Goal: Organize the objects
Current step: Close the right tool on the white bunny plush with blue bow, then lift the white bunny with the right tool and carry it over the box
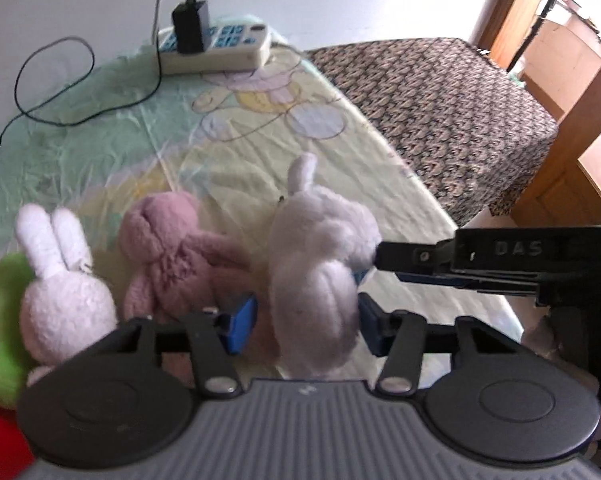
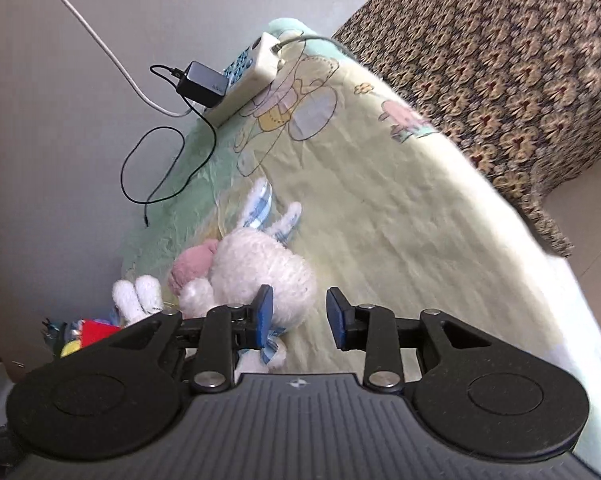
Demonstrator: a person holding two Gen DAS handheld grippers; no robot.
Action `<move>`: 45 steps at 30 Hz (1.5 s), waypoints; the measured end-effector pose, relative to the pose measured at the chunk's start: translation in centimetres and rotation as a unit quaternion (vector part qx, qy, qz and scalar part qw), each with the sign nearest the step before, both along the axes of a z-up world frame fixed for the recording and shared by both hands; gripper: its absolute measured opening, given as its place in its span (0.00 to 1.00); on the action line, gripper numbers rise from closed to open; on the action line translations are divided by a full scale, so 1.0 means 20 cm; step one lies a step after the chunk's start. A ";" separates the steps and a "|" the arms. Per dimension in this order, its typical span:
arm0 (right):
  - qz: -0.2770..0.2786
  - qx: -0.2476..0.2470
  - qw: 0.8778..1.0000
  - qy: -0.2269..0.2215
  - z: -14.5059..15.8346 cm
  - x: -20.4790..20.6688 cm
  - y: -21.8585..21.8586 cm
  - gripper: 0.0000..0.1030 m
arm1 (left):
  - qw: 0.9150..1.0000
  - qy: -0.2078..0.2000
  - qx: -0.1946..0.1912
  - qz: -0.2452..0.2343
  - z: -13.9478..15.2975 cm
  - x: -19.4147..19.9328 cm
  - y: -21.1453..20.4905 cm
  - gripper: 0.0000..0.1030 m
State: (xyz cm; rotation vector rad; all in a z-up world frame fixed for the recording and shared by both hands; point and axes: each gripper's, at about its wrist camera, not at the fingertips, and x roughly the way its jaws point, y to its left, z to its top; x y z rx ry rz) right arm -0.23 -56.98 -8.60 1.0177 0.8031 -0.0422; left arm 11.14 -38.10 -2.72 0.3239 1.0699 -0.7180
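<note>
The left tongs [image 1: 306, 326] squeeze the white bunny [image 1: 320, 264] standing on the bed [image 1: 228, 152], beside the pink bunny [image 1: 168, 248]. The right tongs [image 2: 299, 314] are let go, holding nothing. Next, I think, the bunny gets lined up.

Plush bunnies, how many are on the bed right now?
3, in a row near the bed's edge: a small white bunny beside something green, a pink bunny in the middle, and a bigger white bunny between the left gripper's fingers. More could be hidden.
</note>
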 end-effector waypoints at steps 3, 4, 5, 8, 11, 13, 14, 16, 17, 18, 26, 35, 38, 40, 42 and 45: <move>0.016 0.013 1.000 -0.012 -0.01 0.07 0.01 0.37 | 1.000 0.013 -0.003 0.015 -0.02 0.08 0.04 0.53; 0.024 0.014 0.999 -0.016 -0.01 0.10 0.02 0.38 | 1.000 0.017 -0.006 0.019 -0.03 0.10 0.05 0.55; 0.032 0.013 0.999 -0.021 -0.01 0.14 0.04 0.39 | 1.000 0.017 -0.008 0.023 -0.03 0.12 0.06 0.57; 0.046 0.016 0.998 -0.027 -0.02 0.21 0.07 0.51 | 0.999 0.024 -0.022 0.031 -0.04 0.17 0.10 0.59; 0.051 0.034 0.998 -0.026 -0.05 0.27 0.08 0.60 | 0.998 0.036 -0.034 0.037 -0.06 0.21 0.12 0.63; 0.054 0.055 0.997 -0.025 -0.09 0.30 0.08 0.62 | 0.997 0.048 -0.042 0.039 -0.08 0.23 0.12 0.63; 0.056 0.063 0.996 -0.025 -0.09 0.31 0.09 0.63 | 0.997 0.050 -0.045 0.039 -0.08 0.24 0.12 0.61; 0.062 0.068 0.995 -0.026 -0.10 0.33 0.09 0.64 | 0.997 0.051 -0.039 0.033 -0.09 0.24 0.10 0.60; 0.065 0.069 0.995 -0.026 -0.09 0.33 0.09 0.63 | 0.998 0.051 -0.034 0.030 -0.10 0.23 0.08 0.58; 0.069 0.064 0.995 -0.028 -0.08 0.34 0.10 0.62 | 0.998 0.048 -0.030 0.028 -0.10 0.23 0.07 0.57; 0.089 0.018 0.995 -0.043 0.03 0.24 0.13 0.57 | 0.998 0.055 -0.026 0.024 -0.08 0.20 0.09 0.57; 0.114 -0.033 0.992 -0.049 0.16 0.02 0.26 0.57 | 0.998 0.053 -0.022 -0.005 0.02 -0.03 0.16 0.57; 0.123 -0.047 0.990 -0.051 0.20 -0.04 0.32 0.57 | 0.999 0.045 -0.014 -0.012 0.04 -0.12 0.20 0.57; 0.129 -0.050 0.989 -0.052 0.22 -0.08 0.37 0.57 | 0.999 0.043 -0.016 -0.011 0.06 -0.16 0.24 0.57; 0.138 -0.052 0.988 -0.053 0.23 -0.11 0.41 0.57 | 0.999 0.041 -0.021 -0.009 0.07 -0.21 0.31 0.57; 0.164 -0.056 0.983 -0.055 0.25 -0.14 0.50 0.57 | 0.999 0.041 -0.029 -0.003 0.08 -0.28 0.43 0.56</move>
